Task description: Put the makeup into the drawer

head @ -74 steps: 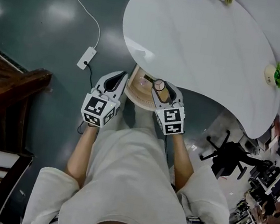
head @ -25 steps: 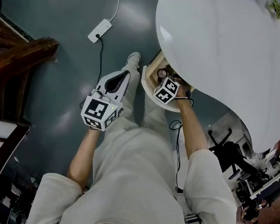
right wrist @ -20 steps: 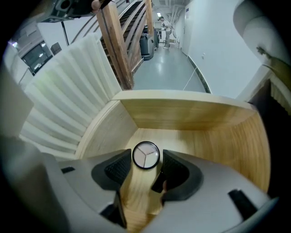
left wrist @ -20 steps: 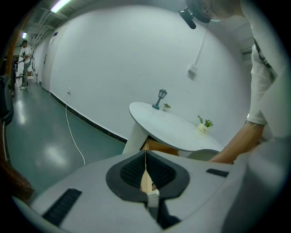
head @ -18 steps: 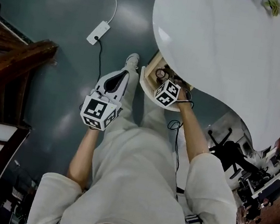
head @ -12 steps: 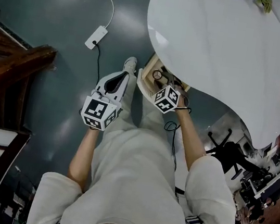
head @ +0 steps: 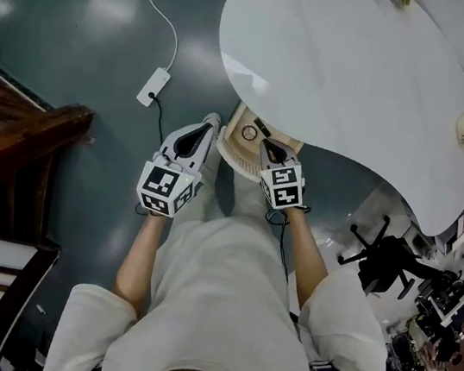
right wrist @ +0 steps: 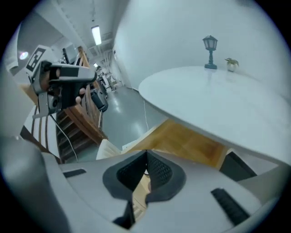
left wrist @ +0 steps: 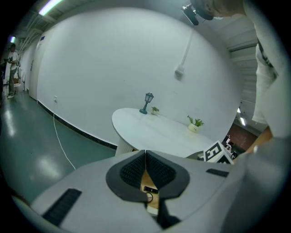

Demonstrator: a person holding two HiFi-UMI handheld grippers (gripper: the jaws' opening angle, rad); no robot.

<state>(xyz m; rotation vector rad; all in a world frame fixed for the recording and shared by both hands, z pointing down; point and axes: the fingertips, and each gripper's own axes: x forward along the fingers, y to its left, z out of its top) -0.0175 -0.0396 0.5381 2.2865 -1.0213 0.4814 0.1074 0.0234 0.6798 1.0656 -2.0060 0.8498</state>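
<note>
My left claw: jaws together, nothing held.
My right claw: jaws just closed, empty, over the pulled-out drawer.
Inside drawer: perhaps a round compact.

The table is white, the drawer pale wood, the floor dark teal, the shirt cream.

Entry: right tool. Three seconds back it carried the round makeup item over the drawer. One second back it reached down inside the drawer, cube tilted. Now it is lifted clear to frame centre, cube face up. Its jaws have just been closing and meet with nothing between them. The round makeup item has left the tool and lies in the drawer, upper left of the tool's tips.
</note>
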